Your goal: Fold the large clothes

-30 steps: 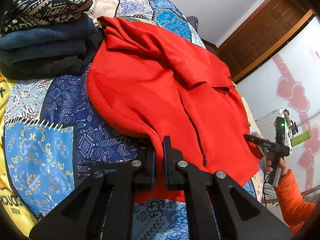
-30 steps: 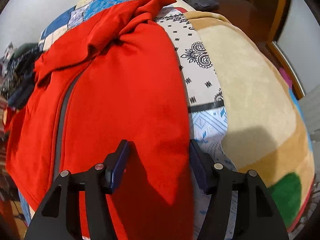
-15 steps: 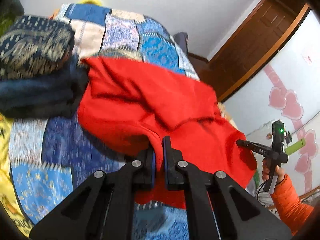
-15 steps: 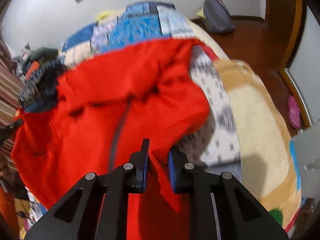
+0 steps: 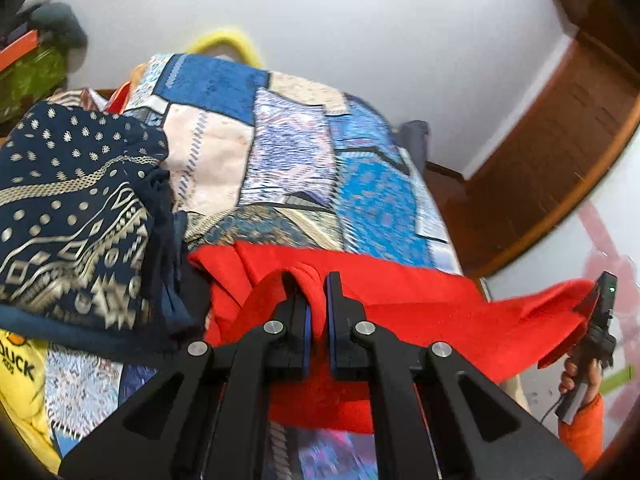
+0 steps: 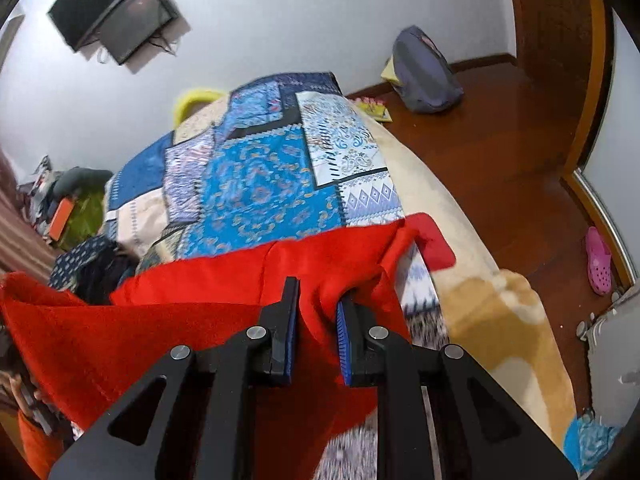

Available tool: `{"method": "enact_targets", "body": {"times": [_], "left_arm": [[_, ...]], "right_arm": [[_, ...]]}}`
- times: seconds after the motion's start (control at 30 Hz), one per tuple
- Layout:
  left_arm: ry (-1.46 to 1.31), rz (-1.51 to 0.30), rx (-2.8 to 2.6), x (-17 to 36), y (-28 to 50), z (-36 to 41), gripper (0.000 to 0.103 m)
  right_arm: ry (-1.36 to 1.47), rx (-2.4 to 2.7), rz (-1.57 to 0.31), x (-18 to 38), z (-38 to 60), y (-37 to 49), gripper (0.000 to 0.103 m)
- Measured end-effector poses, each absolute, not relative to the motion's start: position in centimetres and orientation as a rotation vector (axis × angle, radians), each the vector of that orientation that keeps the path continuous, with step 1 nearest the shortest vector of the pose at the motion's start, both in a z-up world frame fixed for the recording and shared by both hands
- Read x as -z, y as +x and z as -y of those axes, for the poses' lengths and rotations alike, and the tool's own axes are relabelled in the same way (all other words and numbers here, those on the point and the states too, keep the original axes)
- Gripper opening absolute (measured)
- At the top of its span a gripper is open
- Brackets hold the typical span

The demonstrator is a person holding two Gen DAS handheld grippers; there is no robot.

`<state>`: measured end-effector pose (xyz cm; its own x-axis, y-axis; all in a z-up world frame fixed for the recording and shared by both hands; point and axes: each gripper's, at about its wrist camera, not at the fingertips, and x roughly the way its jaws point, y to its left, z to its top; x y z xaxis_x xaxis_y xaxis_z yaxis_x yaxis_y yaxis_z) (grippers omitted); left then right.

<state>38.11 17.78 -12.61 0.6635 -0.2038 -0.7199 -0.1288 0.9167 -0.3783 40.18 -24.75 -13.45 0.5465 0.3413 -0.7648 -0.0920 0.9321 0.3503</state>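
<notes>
A large red garment [image 5: 432, 312] is lifted off the patchwork bedspread [image 5: 304, 168] and stretched between both grippers. My left gripper [image 5: 316, 292] is shut on a bunched fold of its hem. In the right wrist view my right gripper [image 6: 316, 304] is shut on another thick fold of the red garment [image 6: 192, 312], which sags to the left. In the left wrist view the right gripper [image 5: 596, 320] appears at the far right, held by a hand in an orange sleeve, with the cloth's far corner in it. The garment's lower part is hidden behind the fingers.
A stack of folded dark clothes [image 5: 76, 216] with a patterned navy piece on top sits at the bed's left. A beige blanket [image 6: 472, 280] covers the bed's right side. A grey backpack [image 6: 424, 72] and a pink shoe [image 6: 600, 260] lie on the wooden floor.
My right gripper closed on the garment's edge. Both grippers then rose and drew back, lifting the red garment off the bed; more of the bedspread and wall now shows.
</notes>
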Motion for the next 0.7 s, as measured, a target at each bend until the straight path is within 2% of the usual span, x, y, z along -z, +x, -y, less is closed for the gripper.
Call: {"method": "enact_targets", "body": {"times": [0.33, 0.47, 0.53, 0.57, 0.7], "left_arm": [[-0.433, -0.987, -0.067, 21.1, 44.6, -20.4, 0.005], [-0.322, -1.011, -0.085, 21.7, 45.2, -18.9, 0.006], [-0.26, -1.025, -0.086, 21.5, 45.2, -18.3, 0.011], [-0.238, -1.033, -0.085, 21.3, 45.1, -18.1, 0.017], [-0.207, -1.037, -0.09, 19.7, 44.2, -18.1, 0.039]], "right_arm": [[0.317, -0.264, -1.054, 17.5, 25.6, 45.2, 0.018], [0.36, -0.268, -1.121, 18.1, 26.9, 45.6, 0.026], [0.35, -0.243, -1.14, 17.9, 27.5, 45.7, 0.03], [0.335, -0.22, -1.144, 17.5, 27.8, 45.6, 0.033], [0.215, -0.087, -1.082, 15.0, 29.2, 44.0, 0.033]]}}
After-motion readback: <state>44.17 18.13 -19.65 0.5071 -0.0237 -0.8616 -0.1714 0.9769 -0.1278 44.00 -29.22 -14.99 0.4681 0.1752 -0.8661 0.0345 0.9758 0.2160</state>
